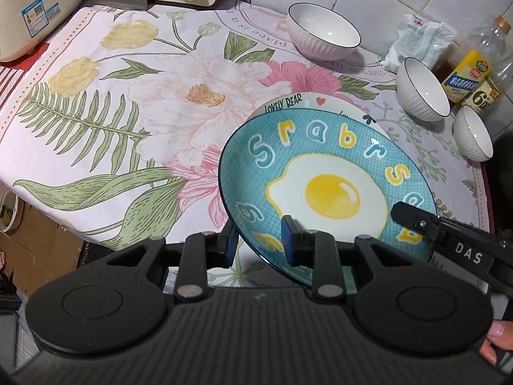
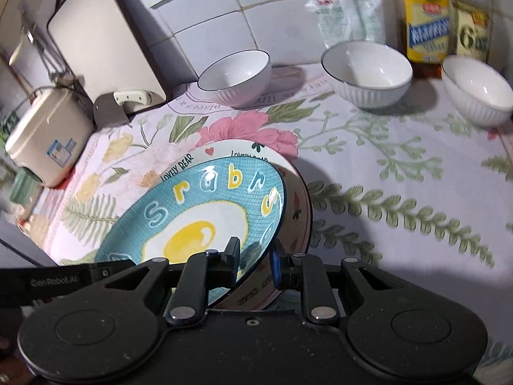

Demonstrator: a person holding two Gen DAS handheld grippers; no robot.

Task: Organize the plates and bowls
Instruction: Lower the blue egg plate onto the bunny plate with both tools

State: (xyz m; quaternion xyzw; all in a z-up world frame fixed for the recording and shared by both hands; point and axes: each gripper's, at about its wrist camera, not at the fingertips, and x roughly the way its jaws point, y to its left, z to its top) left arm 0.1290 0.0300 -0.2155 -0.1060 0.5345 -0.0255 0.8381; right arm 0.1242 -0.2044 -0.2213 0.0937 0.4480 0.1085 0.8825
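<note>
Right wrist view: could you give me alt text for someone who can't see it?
Black tongs straddle the rim of a tilted blue fried-egg plate, stacked over a white "Lovely Bear" plate on a floral tablecloth. Three white ribbed bowls stand behind, near the tiled wall.

You've got the egg plate (image 1: pixel 327 192) stacked on the bear plate (image 1: pixel 307 102) at the desk's (image 1: pixel 128 96) near edge, three bowls (image 1: pixel 322 30) in a row behind them, bottles (image 1: pixel 474 73) and bag (image 1: pixel 416 38) at the wall, rice cooker (image 1: pixel 32 9) far left.

Right tongs (image 2: pixel 255 261) astride egg plate (image 2: pixel 205 211) rim
</note>
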